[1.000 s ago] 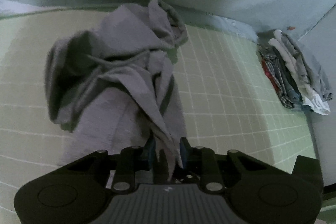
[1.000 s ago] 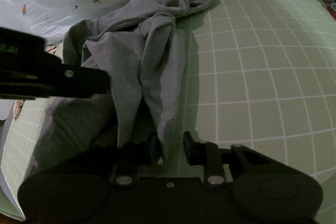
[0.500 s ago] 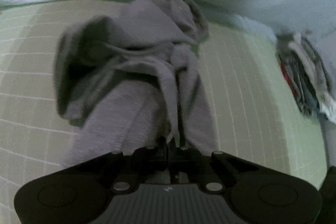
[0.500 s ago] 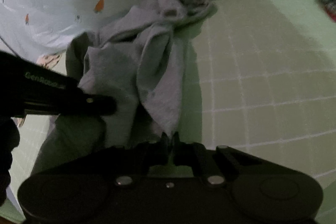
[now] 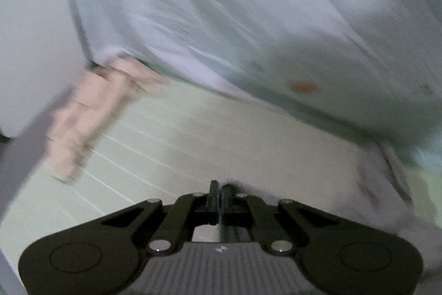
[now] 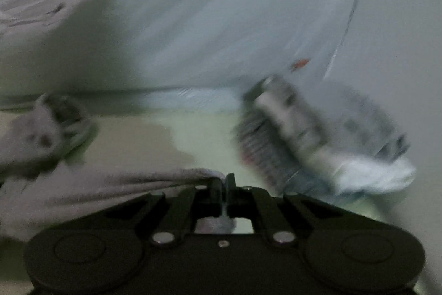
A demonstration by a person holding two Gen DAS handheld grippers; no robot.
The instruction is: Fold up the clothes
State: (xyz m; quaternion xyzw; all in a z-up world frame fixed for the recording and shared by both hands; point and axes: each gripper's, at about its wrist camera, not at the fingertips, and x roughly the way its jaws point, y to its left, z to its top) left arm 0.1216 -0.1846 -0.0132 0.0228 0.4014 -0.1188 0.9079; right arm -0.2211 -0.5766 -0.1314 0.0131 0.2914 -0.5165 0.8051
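a second ago both sets of jaws stood open around the grey garment (image 6: 91, 184); now the left gripper (image 5: 220, 188) and right gripper (image 6: 224, 181) are pinched tight on it, cloth stretched between them, ready for spreading.

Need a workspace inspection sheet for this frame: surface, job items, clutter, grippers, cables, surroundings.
Surface: green gridded mat, mostly bare, frames blurred.
Job's things: grey garment stretched off to the left of the right gripper, bunched at far left; its other end shows by the left gripper.
Clutter: pile of clothes on the mat at right; beige cloth at the mat's left edge.
Grippers: left gripper and right gripper both have jaws shut on the grey garment.
Cables: nothing seen.
Surroundings: pale sheet with orange prints behind the mat.
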